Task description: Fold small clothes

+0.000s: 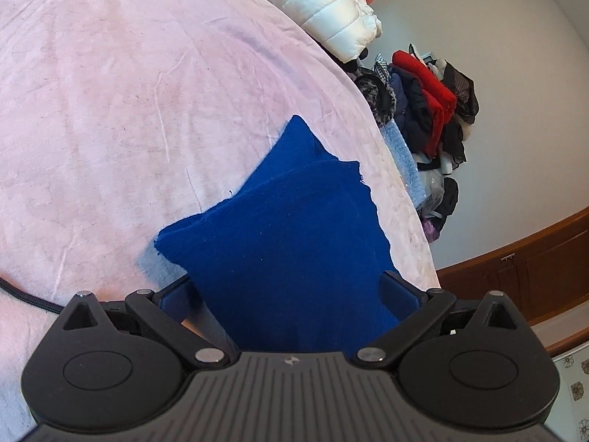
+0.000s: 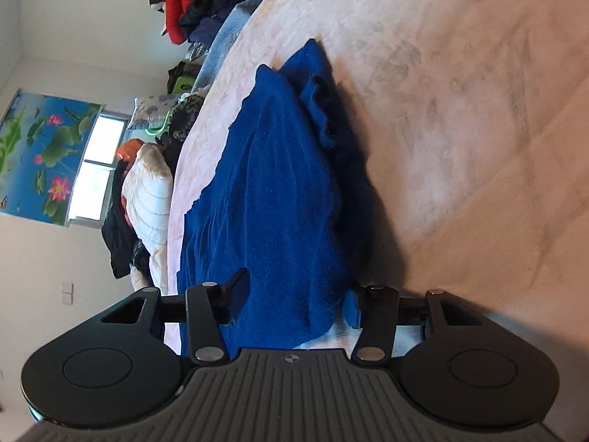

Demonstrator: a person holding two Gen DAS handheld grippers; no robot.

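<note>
Between the fingers of the left claw: blue cloth, bunched and lifted a little off the pink blanket. Jaws spread wide, cloth filling the gap; gripped or not, cannot tell. Same at the right claw: jaws wide apart, blue cloth running through and reaching ahead over the blanket. Beyond the bed edge, a white puffy jacket and piled clothes.

Pink blanket lies bare and flat to one side of the blue cloth, giving open passage there. Along the bed's far edge, a white puffer jacket and piled clothes block access.
</note>
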